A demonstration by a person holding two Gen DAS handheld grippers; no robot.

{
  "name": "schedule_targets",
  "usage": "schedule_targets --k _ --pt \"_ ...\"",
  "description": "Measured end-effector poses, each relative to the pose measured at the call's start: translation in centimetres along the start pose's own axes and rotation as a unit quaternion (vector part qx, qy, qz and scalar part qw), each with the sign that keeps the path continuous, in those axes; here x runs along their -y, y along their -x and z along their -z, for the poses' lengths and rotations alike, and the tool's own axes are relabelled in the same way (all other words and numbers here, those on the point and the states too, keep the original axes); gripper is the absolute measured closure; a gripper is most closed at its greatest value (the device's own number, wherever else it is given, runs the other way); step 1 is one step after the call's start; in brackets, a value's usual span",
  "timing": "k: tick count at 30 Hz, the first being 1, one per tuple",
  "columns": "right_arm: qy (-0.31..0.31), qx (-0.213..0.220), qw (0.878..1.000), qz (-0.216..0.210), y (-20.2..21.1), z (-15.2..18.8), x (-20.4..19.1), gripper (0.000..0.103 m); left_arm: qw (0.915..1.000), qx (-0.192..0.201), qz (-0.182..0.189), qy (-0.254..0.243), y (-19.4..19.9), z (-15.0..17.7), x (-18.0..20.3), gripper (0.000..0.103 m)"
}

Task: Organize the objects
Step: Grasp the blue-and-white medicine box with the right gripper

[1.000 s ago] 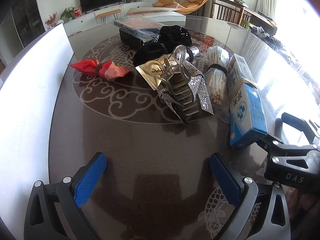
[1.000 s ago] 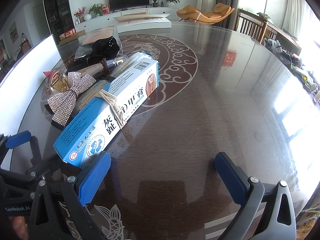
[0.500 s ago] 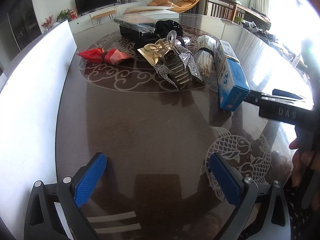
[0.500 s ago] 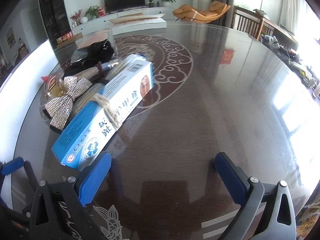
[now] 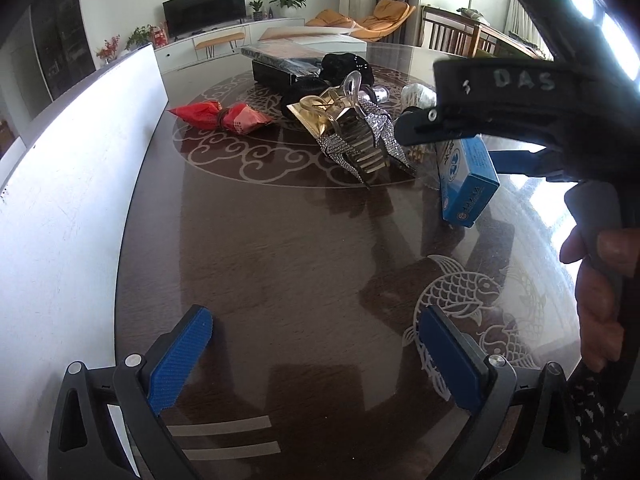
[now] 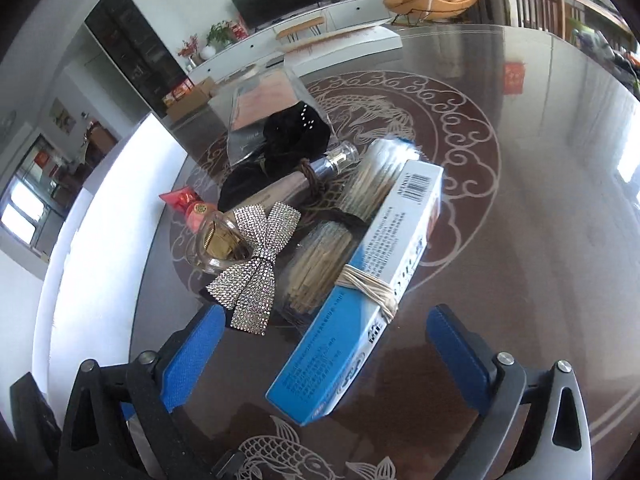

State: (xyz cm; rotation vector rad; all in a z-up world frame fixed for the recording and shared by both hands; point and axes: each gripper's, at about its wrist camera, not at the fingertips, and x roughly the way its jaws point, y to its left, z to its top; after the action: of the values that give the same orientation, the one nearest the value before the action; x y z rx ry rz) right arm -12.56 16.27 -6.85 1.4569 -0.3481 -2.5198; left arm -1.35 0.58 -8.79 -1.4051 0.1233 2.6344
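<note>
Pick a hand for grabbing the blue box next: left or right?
Right. The blue box lies between the right gripper pads, whose jaws are closing but not yet touching it. The left gripper is open over bare table, well short of the box.

Beyond the round dark glossy table (image 5: 304, 264), a black flat television (image 5: 204, 8) stands on a long white cabinet (image 5: 224, 42); orange lounge chairs (image 5: 376, 16) sit to its right

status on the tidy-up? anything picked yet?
Done: nothing visibly sorted; red packet, bow clip, sticks and bottle lie clustered on the table. In hand: right gripper closing around the blue box, pads not touching. Left gripper open, empty. Everything left.
</note>
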Motion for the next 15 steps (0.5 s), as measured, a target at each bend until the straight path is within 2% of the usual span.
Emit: schedule_targets --k 1,3,5,10,15 --pt "-0.001 -0.003 1.0 0.006 -0.3 0.2 0.3 0.032 1.0 -0.002 0.0 0.0 0.0 0.0 0.0 0.0" --pt "-0.025 0.012 1.0 0.005 0.4 0.6 2.2 0.043 1.0 -0.002 -0.001 0.001 0.0 0.0 0.0 0.0" --pt "-0.068 0.021 0.997 -0.009 1.3 1.0 4.8 0.06 1.0 0.001 -0.002 0.003 0.0 0.1 0.0 0.0" --pt "-0.144 0.038 0.989 -0.025 3.9 2.1 10.3 0.061 1.0 0.003 -0.004 0.006 0.0 -0.1 0.1 0.0" --pt "-0.205 0.078 0.976 -0.005 6.0 3.6 13.9 0.06 1.0 -0.002 -0.001 0.001 0.0 -0.1 0.1 0.0"
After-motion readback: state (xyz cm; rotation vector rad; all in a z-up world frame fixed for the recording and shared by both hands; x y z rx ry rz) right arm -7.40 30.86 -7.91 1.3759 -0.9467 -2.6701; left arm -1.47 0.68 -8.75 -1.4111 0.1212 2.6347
